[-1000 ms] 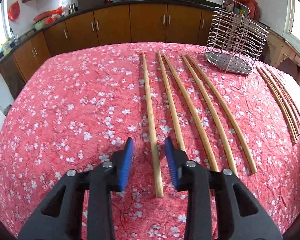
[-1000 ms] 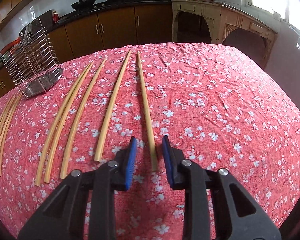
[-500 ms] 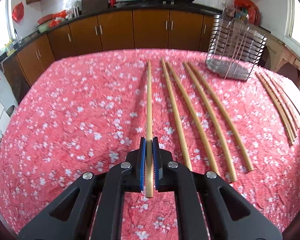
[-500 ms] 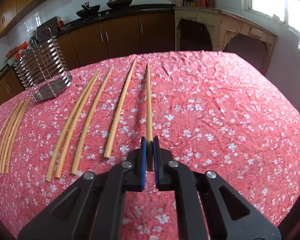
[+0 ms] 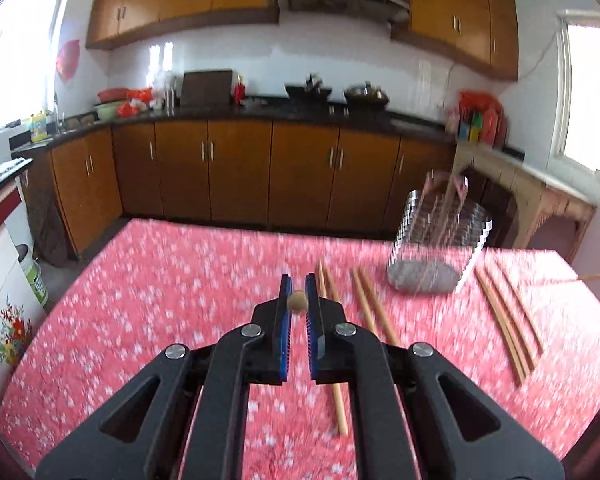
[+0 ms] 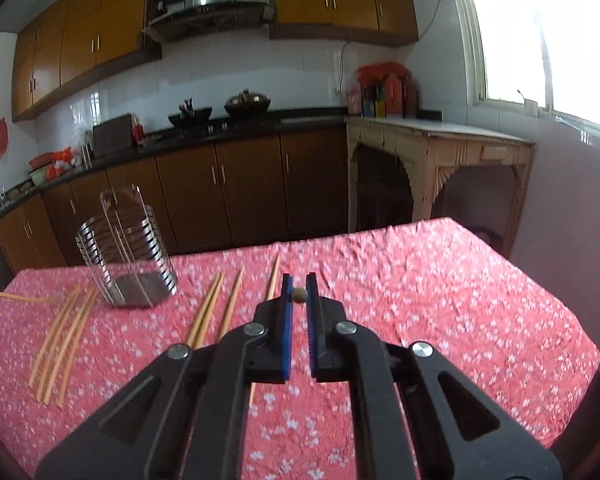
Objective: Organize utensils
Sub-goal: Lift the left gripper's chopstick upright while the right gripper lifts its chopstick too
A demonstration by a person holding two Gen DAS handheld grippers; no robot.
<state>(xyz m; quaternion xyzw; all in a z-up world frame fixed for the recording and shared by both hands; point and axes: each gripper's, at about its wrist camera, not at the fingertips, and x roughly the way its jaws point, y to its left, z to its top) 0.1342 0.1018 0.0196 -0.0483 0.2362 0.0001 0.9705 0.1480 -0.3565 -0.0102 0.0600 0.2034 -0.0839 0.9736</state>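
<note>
My left gripper (image 5: 298, 300) is shut on a bamboo chopstick (image 5: 298, 302), seen end-on between the blue pads, lifted above the table. My right gripper (image 6: 299, 294) is shut on another chopstick (image 6: 299, 294), also seen end-on and lifted. A wire utensil holder (image 5: 438, 240) stands at the back right of the table in the left wrist view; it also shows in the right wrist view (image 6: 128, 250), back left. Loose chopsticks (image 5: 374, 304) lie on the red floral cloth, and also show in the right wrist view (image 6: 210, 312).
A further bundle of chopsticks (image 5: 504, 316) lies right of the holder; it also shows in the right wrist view (image 6: 62, 340). Kitchen cabinets (image 5: 240, 172) stand behind the table. A cream side table (image 6: 440, 168) stands at the back right.
Both grippers closed on a chopstick each, then lifted and tilted up, so the chopsticks now point straight away and the views show the kitchen wall.
</note>
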